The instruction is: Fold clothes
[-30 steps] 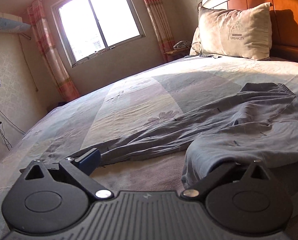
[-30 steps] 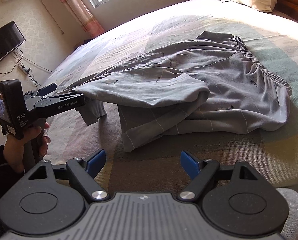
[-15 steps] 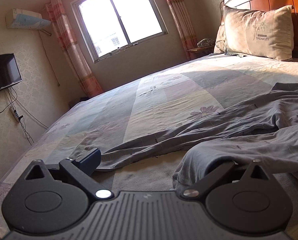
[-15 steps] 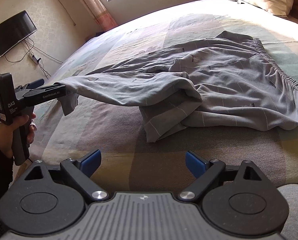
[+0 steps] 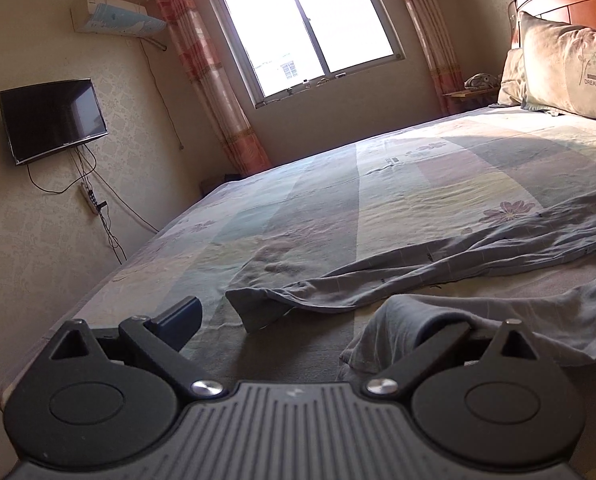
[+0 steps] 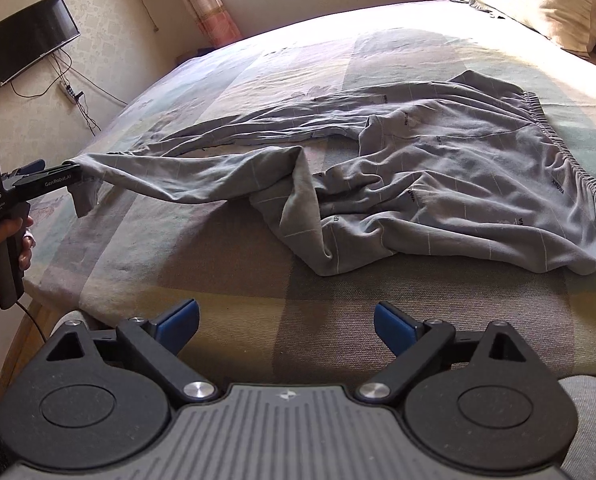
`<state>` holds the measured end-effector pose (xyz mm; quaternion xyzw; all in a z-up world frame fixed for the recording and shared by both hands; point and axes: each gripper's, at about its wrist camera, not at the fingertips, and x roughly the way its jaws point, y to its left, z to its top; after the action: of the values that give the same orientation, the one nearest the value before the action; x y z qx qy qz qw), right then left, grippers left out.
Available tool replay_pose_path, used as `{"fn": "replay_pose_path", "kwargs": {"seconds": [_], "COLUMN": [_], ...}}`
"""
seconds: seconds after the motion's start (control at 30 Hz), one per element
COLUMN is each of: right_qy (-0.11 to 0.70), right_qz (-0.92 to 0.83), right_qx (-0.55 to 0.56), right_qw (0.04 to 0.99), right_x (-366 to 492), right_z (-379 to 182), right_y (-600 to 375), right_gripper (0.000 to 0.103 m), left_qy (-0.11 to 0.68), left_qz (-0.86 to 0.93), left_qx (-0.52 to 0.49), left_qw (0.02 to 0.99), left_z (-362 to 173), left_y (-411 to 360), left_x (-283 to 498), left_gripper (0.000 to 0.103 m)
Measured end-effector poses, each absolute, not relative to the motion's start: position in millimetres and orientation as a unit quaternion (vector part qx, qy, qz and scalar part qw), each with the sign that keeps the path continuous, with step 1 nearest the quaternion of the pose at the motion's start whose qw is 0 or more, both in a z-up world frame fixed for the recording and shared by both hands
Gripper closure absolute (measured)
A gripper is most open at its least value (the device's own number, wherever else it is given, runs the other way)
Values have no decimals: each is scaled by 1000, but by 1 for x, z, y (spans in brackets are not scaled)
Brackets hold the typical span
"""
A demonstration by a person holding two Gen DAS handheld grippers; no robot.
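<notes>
Grey trousers (image 6: 437, 168), printed with small dark lettering too small to read, lie spread on the bed (image 6: 226, 280) ahead of the right hand-held gripper (image 6: 286, 322), whose blue pads stand wide apart and empty. The left hand-held gripper (image 6: 72, 170), marked "GenRobot.AI" and "DAS", held level in a hand (image 6: 6, 236), pinches one leg's cuff. Beyond, a pillow (image 5: 573, 68) reads "DREAMCITY".

Garment: your grey, thin-checked soft-knit trousers (image 6: 437, 168), rumpled on the bed.
Pose: waistband right; one leg cuff lifted left.
</notes>
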<state>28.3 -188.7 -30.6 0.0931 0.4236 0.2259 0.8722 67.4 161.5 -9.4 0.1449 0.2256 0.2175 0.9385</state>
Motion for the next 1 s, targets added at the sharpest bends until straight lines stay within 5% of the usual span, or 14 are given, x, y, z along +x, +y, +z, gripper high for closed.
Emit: {"fn": "replay_pose_path", "kwargs": {"seconds": [1.0], "right_qy": [456], "right_qz": [200], "right_qx": [38], "right_qw": [866], "right_x": [33], "right_z": [-30], "right_y": [-143], "right_gripper": [6], "left_qy": [252], "left_qz": [327], "left_qx": [60], "left_qw": [909], "left_z": [-41], "left_y": [302], "left_x": [24], "left_gripper": [4]}}
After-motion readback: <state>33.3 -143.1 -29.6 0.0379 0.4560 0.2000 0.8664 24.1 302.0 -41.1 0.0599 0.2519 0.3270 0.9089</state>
